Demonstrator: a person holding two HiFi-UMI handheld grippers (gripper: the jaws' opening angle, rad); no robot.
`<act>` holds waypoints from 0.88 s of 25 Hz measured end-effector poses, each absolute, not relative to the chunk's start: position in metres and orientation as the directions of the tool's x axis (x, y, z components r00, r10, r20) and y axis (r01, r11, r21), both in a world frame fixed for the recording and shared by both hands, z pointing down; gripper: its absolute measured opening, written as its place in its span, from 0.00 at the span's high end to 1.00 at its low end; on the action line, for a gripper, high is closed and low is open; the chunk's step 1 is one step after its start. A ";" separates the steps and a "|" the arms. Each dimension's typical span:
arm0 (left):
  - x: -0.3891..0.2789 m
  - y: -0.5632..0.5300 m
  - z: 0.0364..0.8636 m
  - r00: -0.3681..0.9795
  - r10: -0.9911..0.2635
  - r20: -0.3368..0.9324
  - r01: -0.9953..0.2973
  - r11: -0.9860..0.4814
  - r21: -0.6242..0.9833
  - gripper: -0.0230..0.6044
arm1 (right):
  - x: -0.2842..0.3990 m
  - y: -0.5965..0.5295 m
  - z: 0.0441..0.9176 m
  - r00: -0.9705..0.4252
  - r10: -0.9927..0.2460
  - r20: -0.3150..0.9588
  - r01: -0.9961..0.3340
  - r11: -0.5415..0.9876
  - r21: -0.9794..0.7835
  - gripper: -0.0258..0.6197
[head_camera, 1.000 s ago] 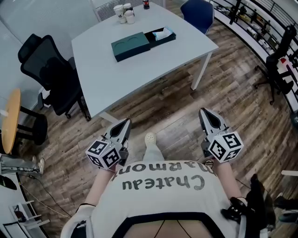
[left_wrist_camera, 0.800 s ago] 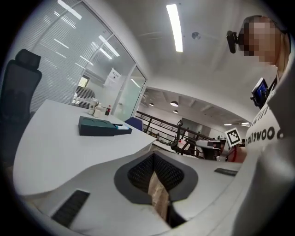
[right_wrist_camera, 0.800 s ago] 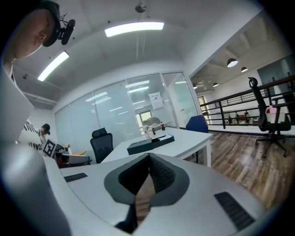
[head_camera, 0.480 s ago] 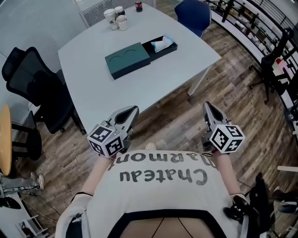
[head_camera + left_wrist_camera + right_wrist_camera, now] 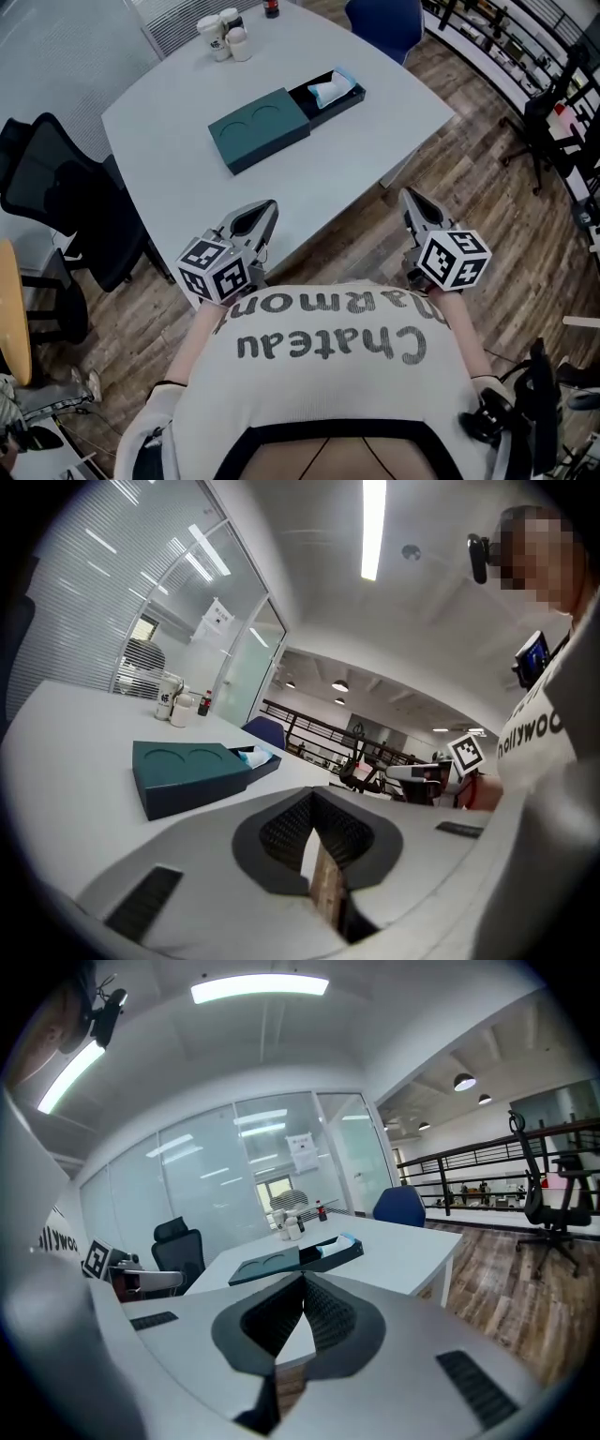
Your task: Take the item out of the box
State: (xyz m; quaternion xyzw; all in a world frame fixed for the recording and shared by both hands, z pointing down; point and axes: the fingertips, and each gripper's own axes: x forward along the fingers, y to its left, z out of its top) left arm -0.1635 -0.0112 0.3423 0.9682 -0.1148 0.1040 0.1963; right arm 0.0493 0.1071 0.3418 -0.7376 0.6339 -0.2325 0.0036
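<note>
Teal box (image 5: 267, 131) sits on the bench (image 5: 178, 178), well ahead of my jaws, its long axis slanting away rightward (pale item (image 5: 334, 90) in the open far end). My left gripper (image 5: 261, 214) and right gripper (image 5: 413, 201) are clenched and empty; the left is nearer the box.

Dark teal box (image 5: 260, 131), pale blue item (image 5: 334, 90), white tabletop (image 5: 178, 178); black-and-white square markers on left tool (image 5: 255, 217) and right tool (image 5: 412, 204); brown wood-grain floor (image 5: 487, 187)

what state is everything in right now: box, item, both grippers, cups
box: flat on the table, drawer slid partly open
item: lying in the open drawer
left gripper: shut, empty, short of the box
right gripper: shut, empty
cups: upright at the far corner
</note>
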 end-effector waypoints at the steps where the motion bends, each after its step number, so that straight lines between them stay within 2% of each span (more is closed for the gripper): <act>1: -0.162 -0.015 0.344 0.952 -0.180 0.246 -0.263 -0.893 0.365 0.99 | 0.049 0.104 0.343 0.084 -0.935 0.345 -0.936 -0.194 -0.295 0.96; 8: -0.148 -0.049 0.354 0.944 -0.212 0.253 -0.300 -0.870 0.392 0.99 | 0.064 0.065 0.358 0.034 -0.923 0.383 -0.940 -0.160 -0.301 0.96; 22: -0.079 -0.148 0.362 0.848 -0.444 0.289 -0.529 -0.739 0.418 0.99 | 0.159 -0.098 0.379 -0.237 -0.883 0.406 -0.932 0.088 -0.351 0.96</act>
